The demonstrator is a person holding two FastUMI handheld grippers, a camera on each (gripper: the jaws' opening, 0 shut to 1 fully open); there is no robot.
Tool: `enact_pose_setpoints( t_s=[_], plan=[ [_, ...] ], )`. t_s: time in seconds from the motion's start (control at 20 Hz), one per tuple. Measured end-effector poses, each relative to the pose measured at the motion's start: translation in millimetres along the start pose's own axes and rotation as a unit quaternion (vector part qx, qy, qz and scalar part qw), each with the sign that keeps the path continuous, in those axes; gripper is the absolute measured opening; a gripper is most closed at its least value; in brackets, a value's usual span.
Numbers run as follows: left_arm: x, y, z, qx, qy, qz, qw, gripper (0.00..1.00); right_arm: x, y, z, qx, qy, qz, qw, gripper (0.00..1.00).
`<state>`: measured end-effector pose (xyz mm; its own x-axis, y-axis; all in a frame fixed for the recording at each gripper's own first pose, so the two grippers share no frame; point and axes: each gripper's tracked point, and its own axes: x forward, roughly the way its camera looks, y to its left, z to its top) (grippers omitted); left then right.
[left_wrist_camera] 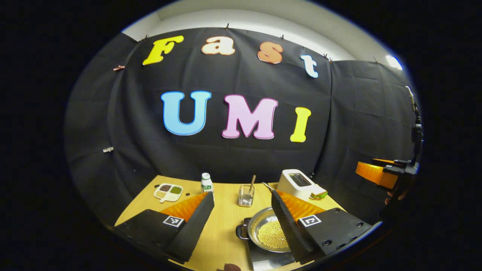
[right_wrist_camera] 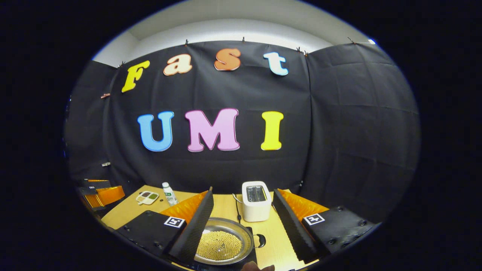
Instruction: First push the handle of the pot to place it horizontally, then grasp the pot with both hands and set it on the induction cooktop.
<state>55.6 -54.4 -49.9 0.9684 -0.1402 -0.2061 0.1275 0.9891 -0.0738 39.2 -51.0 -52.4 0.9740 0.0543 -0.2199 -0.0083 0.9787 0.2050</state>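
A steel pot (left_wrist_camera: 268, 232) holding small yellow beads rests on a dark induction cooktop (left_wrist_camera: 269, 260) at the table's near edge. One small side handle (left_wrist_camera: 241, 231) points left. In the right gripper view the pot (right_wrist_camera: 222, 241) lies low between the fingers, with a handle (right_wrist_camera: 260, 241) pointing right. My left gripper (left_wrist_camera: 241, 195) is open, raised above and behind the pot, and its right finger (left_wrist_camera: 290, 226) covers part of the rim. My right gripper (right_wrist_camera: 243, 191) is open too and holds nothing; it also appears at the far right (left_wrist_camera: 380, 174).
On the wooden table (left_wrist_camera: 222, 233) stand a glass jar with a spoon (left_wrist_camera: 246, 195), a white bottle (left_wrist_camera: 206, 183), a divided dish (left_wrist_camera: 168, 192), a white toaster (left_wrist_camera: 297, 183) and a sandwich (left_wrist_camera: 319, 194). The toaster (right_wrist_camera: 256, 201) stands just behind the pot.
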Motion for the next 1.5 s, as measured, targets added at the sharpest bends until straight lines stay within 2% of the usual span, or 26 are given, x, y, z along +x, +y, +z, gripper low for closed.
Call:
enact_pose_setpoints(
  t_s=[0.2, 0.4, 0.7, 0.75, 0.9, 1.5],
  plan=[
    [-23.9, 21.1, 30.8, 0.002, -0.043, 0.016, 0.999, 0.95, -7.1, 11.5, 36.9, -0.018, -0.061, -0.013, 0.998, 0.98],
    [-37.0, 39.0, 42.9, 0.018, -0.063, 0.04, 0.997, 0.95, -12.2, 22.2, 54.4, -0.022, -0.092, -0.015, 0.995, 0.98],
    [-38.8, 43.7, 34.1, 0.009, -0.052, 0.047, 0.998, 0.95, -12.1, 24.0, 49.2, -0.013, -0.082, -0.014, 0.996, 0.98],
    [-37.6, 43.8, 33.4, 0.007, -0.05, 0.047, 0.998, 0.95, -11.8, 23.7, 48.9, -0.012, -0.082, -0.015, 0.996, 1.0],
    [-34.1, 41.0, 29.3, -0.001, -0.042, 0.041, 0.998, 0.95, -12.1, 19.9, 47.5, -0.011, -0.08, -0.018, 0.997, 0.98],
    [-38.2, 32.0, 22.1, 0.007, -0.03, 0.048, 0.998, 0.96, -20.9, -2.9, 32.5, -0.004, -0.062, -0.021, 0.998, 0.98]
  ],
)
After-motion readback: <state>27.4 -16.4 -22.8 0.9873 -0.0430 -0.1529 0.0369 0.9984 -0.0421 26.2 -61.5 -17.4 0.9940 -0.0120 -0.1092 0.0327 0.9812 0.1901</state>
